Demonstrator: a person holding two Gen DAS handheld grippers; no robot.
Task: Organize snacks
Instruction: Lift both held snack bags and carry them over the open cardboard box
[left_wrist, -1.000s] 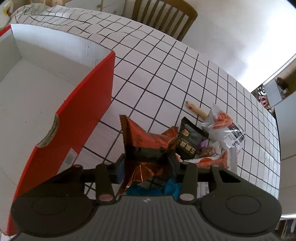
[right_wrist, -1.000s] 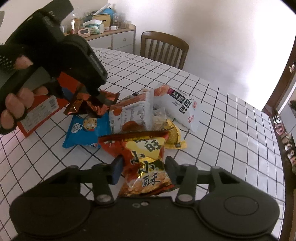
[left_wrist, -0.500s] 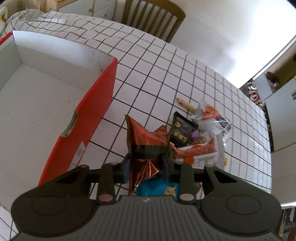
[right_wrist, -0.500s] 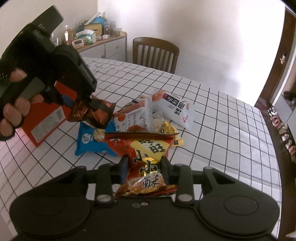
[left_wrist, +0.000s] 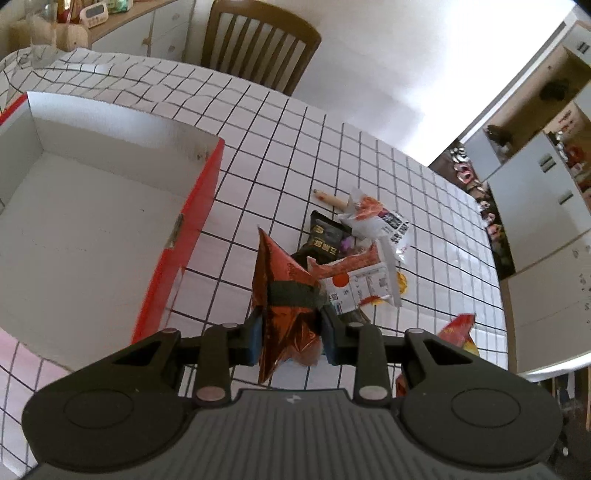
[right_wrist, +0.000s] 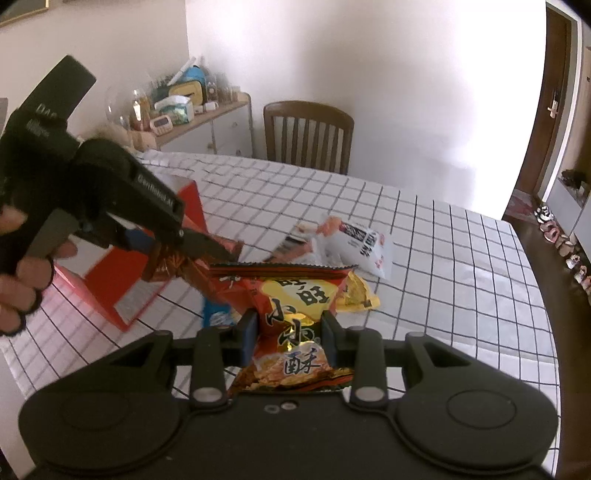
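In the left wrist view, the left gripper is clenched on a crumpled copper-orange foil snack bag, held above the checked tablecloth. Its jaws have just been closing on this bag. To the left lies an open red box with a white inside. Beyond the bag, a pile of snack packets rests on the table.

In the right wrist view, the right gripper is grasping a red and yellow snack bag, its jaws having just closed further on it. Only this view shows the person's hand holding the left gripper, and a blue packet under the bags.

The red-and-yellow snack bag reads "旺旺 小小酥" in large characters.
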